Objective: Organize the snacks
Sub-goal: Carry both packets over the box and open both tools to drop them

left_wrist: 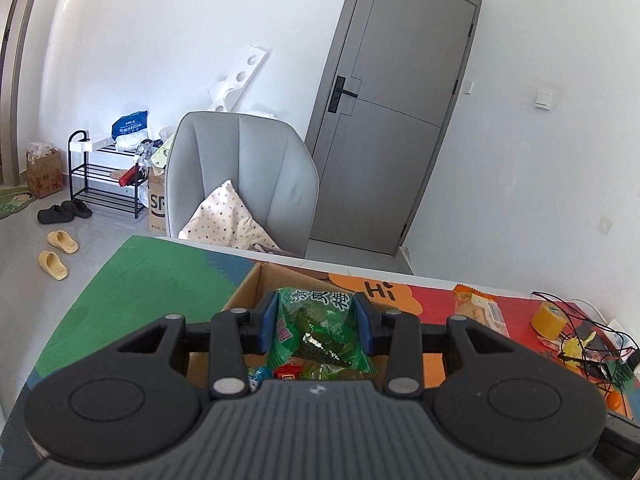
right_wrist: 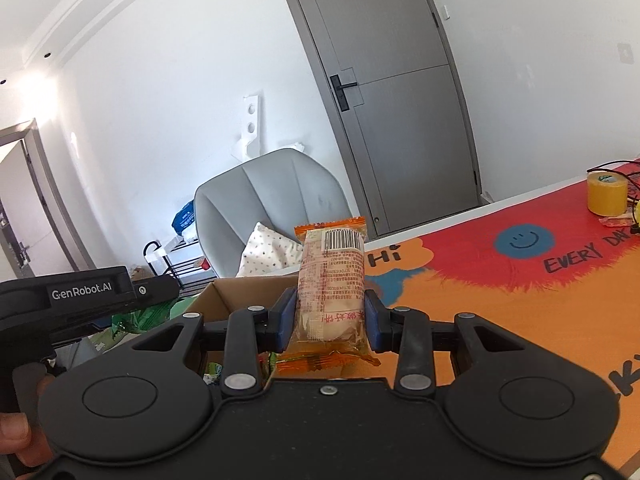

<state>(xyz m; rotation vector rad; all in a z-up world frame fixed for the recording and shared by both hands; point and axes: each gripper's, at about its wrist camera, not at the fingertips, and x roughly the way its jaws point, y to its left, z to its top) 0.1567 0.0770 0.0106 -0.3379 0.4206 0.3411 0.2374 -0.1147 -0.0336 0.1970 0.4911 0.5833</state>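
Note:
My left gripper is shut on a green snack bag with Chinese print, held above an open cardboard box on the table. Small wrapped snacks lie in the box below it. My right gripper is shut on an orange-wrapped pastry packet, upright with its barcode on top, just right of the same box. In the right wrist view the left gripper's black body reaches in from the left, a hand holding it. The orange packet also shows at the right of the left wrist view.
A colourful mat in green, red and orange covers the table. A yellow tape roll and tangled wires sit at its far right. Behind the table stands a grey chair with a pillow, then a grey door.

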